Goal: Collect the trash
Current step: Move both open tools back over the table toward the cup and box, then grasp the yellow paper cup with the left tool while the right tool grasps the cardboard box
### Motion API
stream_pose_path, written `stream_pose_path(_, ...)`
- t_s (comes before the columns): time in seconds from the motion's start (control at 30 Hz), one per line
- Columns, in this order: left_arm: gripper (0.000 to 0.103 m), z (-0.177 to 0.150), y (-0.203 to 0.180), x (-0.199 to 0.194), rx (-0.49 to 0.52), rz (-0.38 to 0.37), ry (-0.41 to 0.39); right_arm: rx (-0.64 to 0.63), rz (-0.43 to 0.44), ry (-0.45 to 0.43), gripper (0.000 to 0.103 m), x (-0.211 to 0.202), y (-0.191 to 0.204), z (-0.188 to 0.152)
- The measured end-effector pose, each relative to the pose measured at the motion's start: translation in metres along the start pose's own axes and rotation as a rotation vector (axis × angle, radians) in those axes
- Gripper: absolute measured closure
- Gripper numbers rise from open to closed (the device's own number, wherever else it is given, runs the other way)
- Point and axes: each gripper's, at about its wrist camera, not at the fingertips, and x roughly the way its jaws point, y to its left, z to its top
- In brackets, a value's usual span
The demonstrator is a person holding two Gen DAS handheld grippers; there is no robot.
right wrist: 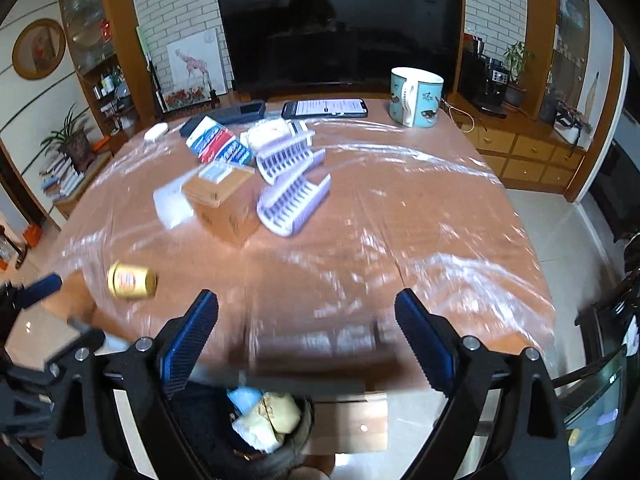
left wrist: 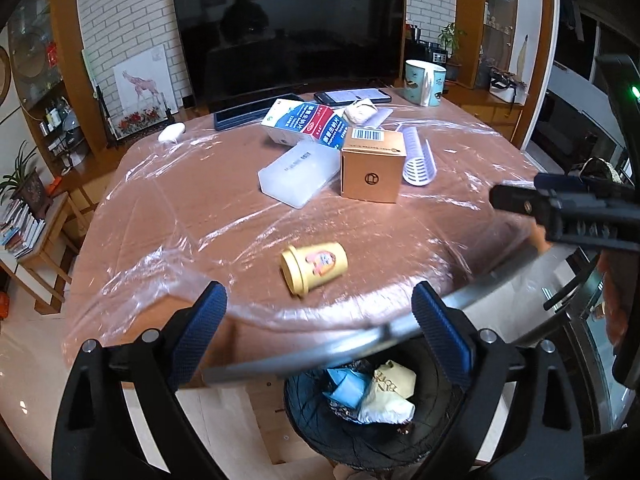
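While both grippers hang over the table's near edge, the bin (left wrist: 360,412) sits below the left gripper (left wrist: 320,324), holding blue and white crumpled wrappers. Left gripper jaws wide, nothing between them. Right gripper (right wrist: 306,328) likewise wide and empty; view blurred. Just ahead of the left gripper, a little left of its midline: yellow cup (left wrist: 314,266), on its side, rim toward the gripper, printed picture on its wall. From the right gripper the cup lies ahead and well to the left. Farther ahead of the left gripper: a tan box (left wrist: 372,170) with barcode label, touching a clear plastic case (left wrist: 298,172) at its left and a lilac ribbed tray (left wrist: 416,156) at its right. Beyond these, a blue-red carton (left wrist: 304,122).
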Motion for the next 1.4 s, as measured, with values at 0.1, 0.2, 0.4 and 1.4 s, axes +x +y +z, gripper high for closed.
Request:
stream_pose_path(0.1, 0.008, 0.003, 0.003, 0.008, -0.007, 0.0, 0.01, 0.028, 0.013, 0.019, 0.018, 0.016, -0.002, 0.016)
stream_pose_path(0.2, 0.008, 0.004, 0.004, 0.017, -0.017, -0.002, 0.025, 0.069, 0.025, 0.04, 0.021, 0.032, -0.007, 0.031)
stream_pose_path(0.4, 0.009, 0.006, 0.007, 0.034, -0.035, -0.017, 0.057, -0.167, 0.081, -0.011, 0.021, 0.043, 0.029, 0.049)
stream_pose_path(1.4, 0.052, 0.016, 0.019, 0.067, -0.043, -0.072, 0.098, -0.555, 0.184, 0.031, 0.056, 0.094, 0.103, 0.068)
